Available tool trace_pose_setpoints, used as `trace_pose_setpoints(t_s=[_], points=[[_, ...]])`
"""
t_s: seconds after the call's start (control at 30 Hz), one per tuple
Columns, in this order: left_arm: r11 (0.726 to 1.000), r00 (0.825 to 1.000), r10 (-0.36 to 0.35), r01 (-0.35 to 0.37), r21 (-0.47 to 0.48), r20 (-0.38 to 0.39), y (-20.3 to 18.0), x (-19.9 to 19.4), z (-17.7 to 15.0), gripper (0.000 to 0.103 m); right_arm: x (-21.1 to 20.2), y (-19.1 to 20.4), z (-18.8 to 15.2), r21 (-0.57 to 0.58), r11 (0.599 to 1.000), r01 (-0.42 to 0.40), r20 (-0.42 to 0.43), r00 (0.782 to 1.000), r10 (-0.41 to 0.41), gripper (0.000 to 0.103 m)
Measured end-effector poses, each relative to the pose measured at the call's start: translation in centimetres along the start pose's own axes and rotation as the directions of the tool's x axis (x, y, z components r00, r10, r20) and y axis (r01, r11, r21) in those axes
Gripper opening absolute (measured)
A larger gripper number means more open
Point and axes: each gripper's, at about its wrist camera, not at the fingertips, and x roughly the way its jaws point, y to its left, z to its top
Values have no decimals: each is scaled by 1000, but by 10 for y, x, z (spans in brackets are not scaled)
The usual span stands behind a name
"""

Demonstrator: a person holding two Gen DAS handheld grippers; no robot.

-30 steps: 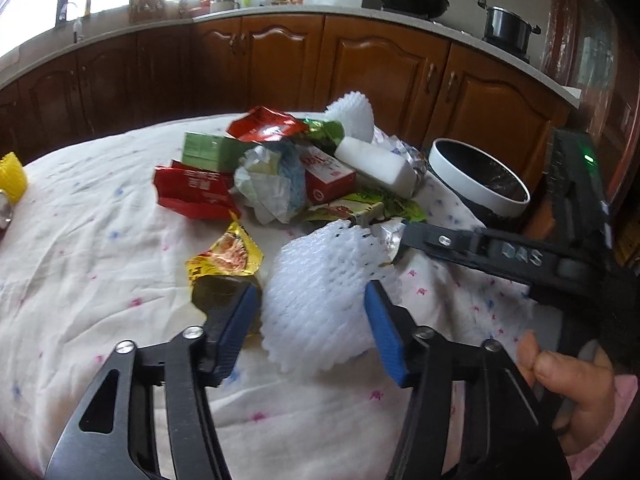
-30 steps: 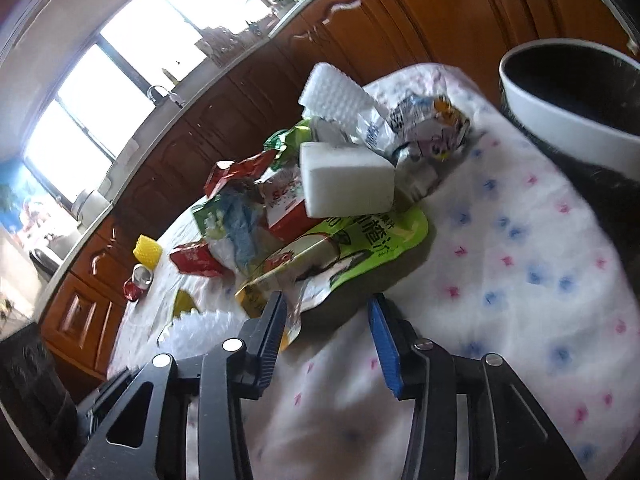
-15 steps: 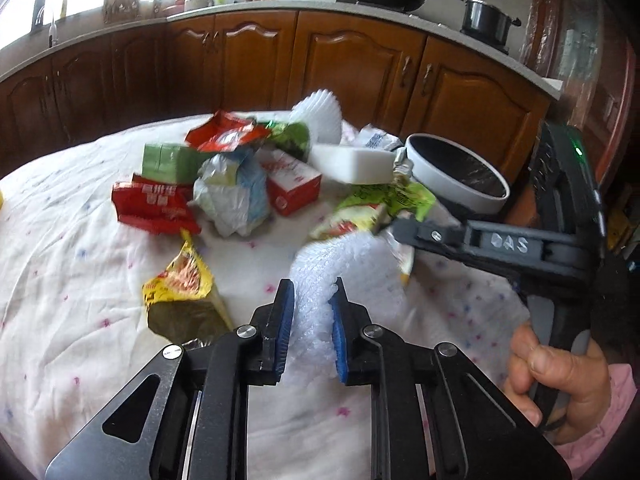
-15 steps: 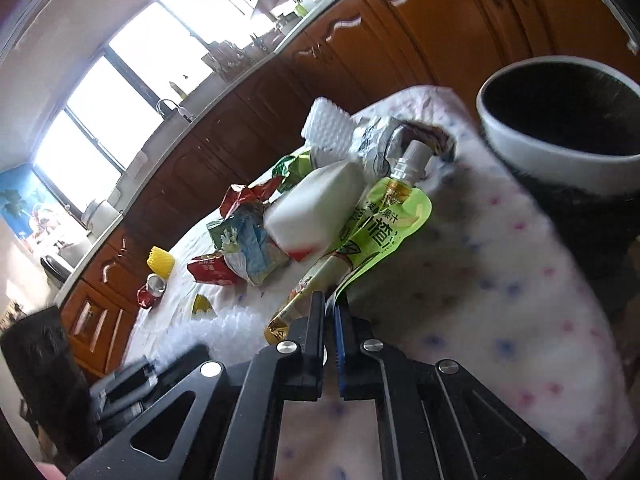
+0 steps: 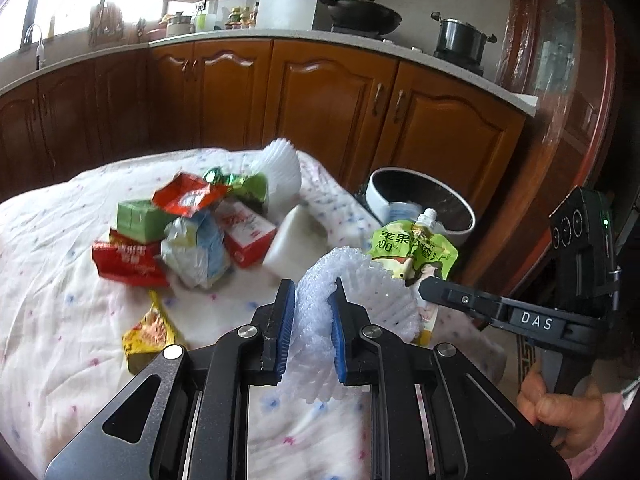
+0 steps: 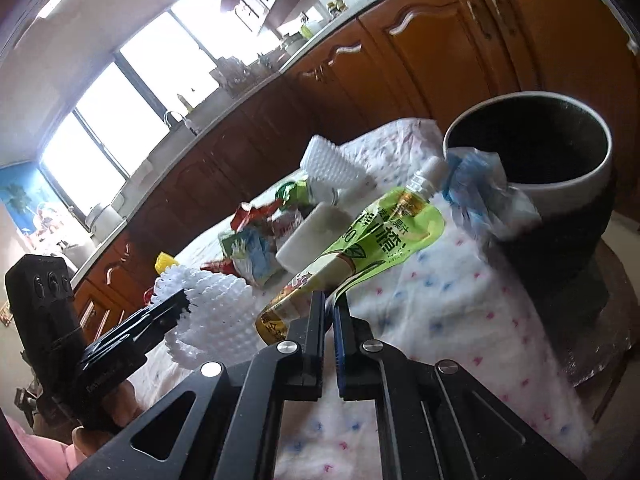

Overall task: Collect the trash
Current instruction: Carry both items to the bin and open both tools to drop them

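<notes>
My left gripper (image 5: pixel 312 300) is shut on a white foam fruit net (image 5: pixel 360 292) and holds it above the table; the net also shows in the right wrist view (image 6: pixel 212 312). My right gripper (image 6: pixel 330 312) is shut on the bottom edge of a green spouted juice pouch (image 6: pixel 380 240), lifted and tilted toward the white-rimmed trash bin (image 6: pixel 560 188). The pouch (image 5: pixel 412 248) and the bin (image 5: pixel 424 200) also show in the left wrist view. A crumpled blue-white wrapper (image 6: pixel 488 192) hangs at the bin's rim.
A trash pile lies on the flowered tablecloth (image 5: pixel 60 320): green carton (image 5: pixel 140 220), red packets (image 5: pixel 128 260), red-white box (image 5: pixel 248 236), white foam block (image 5: pixel 296 248), another foam net (image 5: pixel 280 168), yellow sachet (image 5: pixel 152 332). Wooden cabinets (image 5: pixel 320 100) stand behind.
Both grippers closed, the left on the foam net, the right on the juice pouch. Both have lifted their items off the table toward the bin.
</notes>
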Motion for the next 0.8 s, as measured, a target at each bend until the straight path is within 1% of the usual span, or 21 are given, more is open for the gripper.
trace_pose_setpoints(t_s=[0.13,0.3,0.5,0.67,0.73,0.8], points=[[1000,1000,1,-1,7,15,-4,0,8,15,-7,-9,6,-4,1000,30,39,999,-29,1],[1000,1000,-2,1,18,11,-12,9,13,15,-11,-37,15,45,998,41,67,997,-44,1],[999,1000,-11,10,43,18,-27,18,27,15,-40,-47,35,43,998,44,156,986,-50,1],[998,999,-39,37,59,33,-47,38,57,15,-61,-65,61,56,994,98,223,969,-108,1],[996,998,-48,45,73,41,-57,46,68,15,-68,-75,71,56,989,136,243,959,-146,1],[995,997,-58,53,89,46,-68,56,79,15,-70,-84,80,48,982,185,245,950,-191,1]])
